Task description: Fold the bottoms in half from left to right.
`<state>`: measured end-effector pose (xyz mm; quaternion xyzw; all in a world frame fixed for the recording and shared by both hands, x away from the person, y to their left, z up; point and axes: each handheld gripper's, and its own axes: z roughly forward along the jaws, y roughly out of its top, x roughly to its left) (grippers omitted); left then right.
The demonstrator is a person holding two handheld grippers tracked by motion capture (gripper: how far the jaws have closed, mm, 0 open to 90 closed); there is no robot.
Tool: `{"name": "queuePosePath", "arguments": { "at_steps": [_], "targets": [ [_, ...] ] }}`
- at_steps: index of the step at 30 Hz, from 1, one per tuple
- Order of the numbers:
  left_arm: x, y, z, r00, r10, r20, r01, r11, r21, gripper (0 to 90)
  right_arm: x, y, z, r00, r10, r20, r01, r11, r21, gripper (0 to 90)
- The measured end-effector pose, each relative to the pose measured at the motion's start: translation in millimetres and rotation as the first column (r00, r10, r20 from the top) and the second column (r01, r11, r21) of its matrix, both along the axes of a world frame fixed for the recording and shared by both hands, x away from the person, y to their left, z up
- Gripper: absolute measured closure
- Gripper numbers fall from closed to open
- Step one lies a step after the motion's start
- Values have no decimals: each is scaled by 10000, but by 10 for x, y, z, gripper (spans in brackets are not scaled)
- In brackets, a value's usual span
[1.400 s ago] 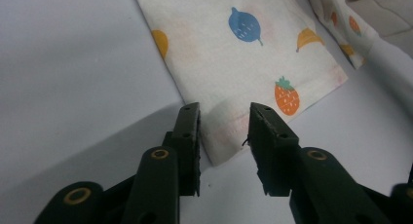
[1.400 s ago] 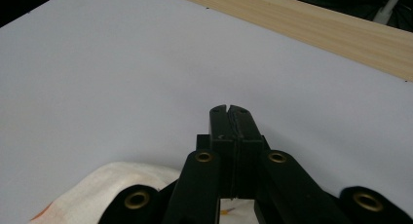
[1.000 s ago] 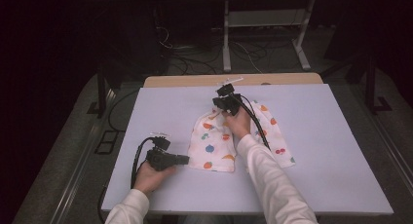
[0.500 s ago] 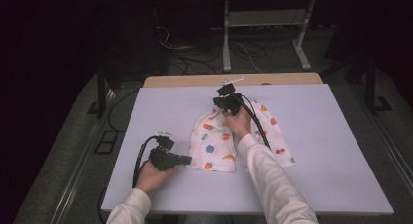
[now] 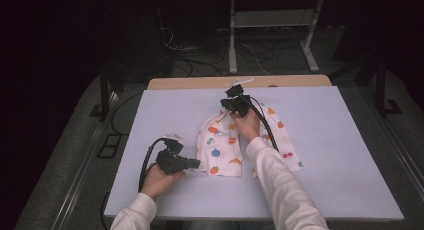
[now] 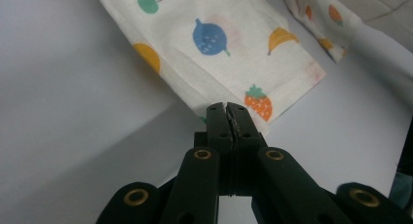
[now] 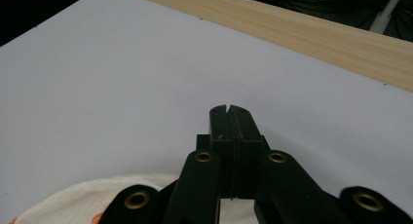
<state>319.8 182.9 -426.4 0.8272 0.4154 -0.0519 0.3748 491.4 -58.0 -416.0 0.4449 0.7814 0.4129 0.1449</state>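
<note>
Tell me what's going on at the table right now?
A person works a fruit-print cloth on the white table with a tool in each hand. The left tool is shut at the cloth's near corner, seemingly pinching its edge. The right tool, also shut, sits at the cloth's far end.

Left gripper jaws closed, held low; right gripper likewise closed.

A white cloth printed with coloured fruit lies on a pale lavender table.

No readable txt, labels or nos. anywhere; cloth has fruit pics only.
</note>
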Motion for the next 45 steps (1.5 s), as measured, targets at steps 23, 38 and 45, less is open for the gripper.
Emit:
{"name": "queuePosePath", "arguments": {
  "at_steps": [23,38,45],
  "targets": [
    [-39,-280,243,9964,-552,636,584,9971,-489,892,15,-299,129,9993,-381,29,380,9986,368,883],
    [-57,-489,298,9917,-1115,639,1172,9888,-928,891,72,-521,128,9974,-652,-304,677,9933,932,882],
    [-64,-616,308,9879,-1418,623,1474,9841,-989,892,83,-605,132,9963,-755,-399,790,9921,974,882]
  ]
}}
